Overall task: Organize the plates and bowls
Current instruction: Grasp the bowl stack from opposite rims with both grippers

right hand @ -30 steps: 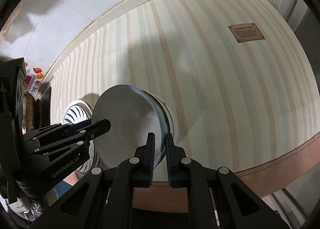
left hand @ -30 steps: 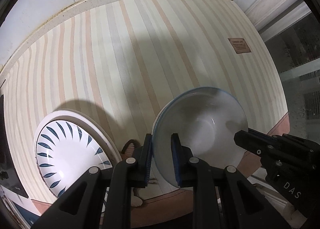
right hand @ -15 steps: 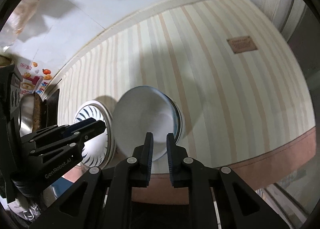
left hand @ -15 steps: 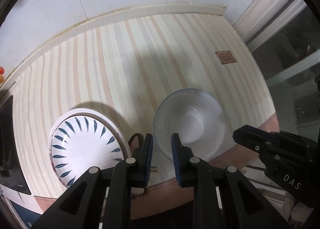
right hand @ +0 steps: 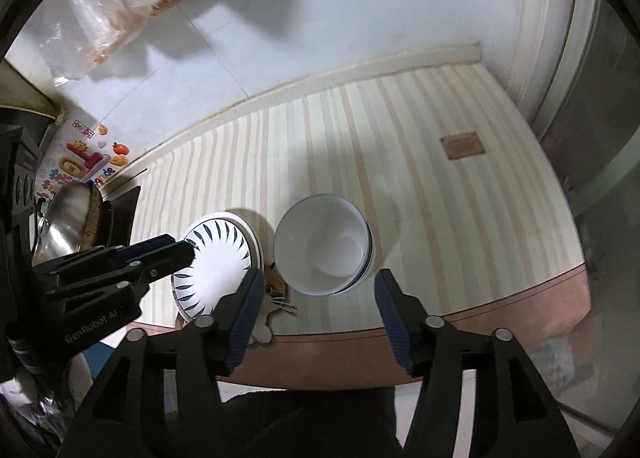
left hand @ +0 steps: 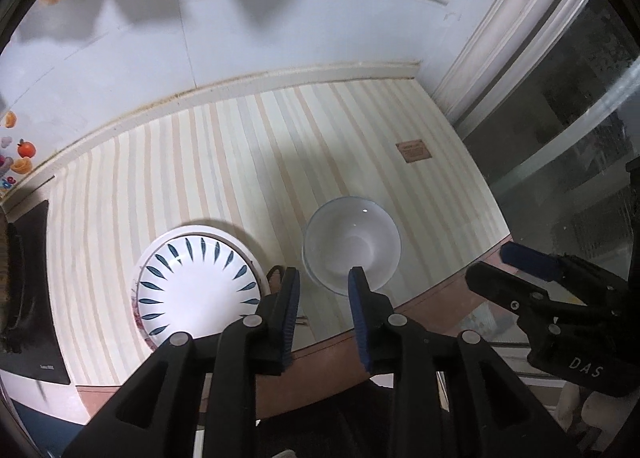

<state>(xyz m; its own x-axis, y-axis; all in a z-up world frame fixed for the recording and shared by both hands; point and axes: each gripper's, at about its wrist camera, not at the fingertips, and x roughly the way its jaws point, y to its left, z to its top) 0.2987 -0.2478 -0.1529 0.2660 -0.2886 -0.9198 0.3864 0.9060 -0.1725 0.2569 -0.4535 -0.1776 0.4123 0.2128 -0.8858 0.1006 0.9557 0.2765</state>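
The left gripper (left hand: 324, 284) hangs released and empty above the bench (left hand: 248, 162); the right gripper (right hand: 318, 294) is spread wide, also empty. The bowl (right hand: 322, 248) sits upright just ahead of both grippers, seemingly nested on another; the plate (left hand: 196, 284) lies ahead-left, just beside it. The stacking step looks finished; the next move probably calls for finding another dish, none being visible here.

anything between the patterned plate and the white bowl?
Yes: a small cat-face item lies in the gap between plate and bowl, clearest in the right wrist view.
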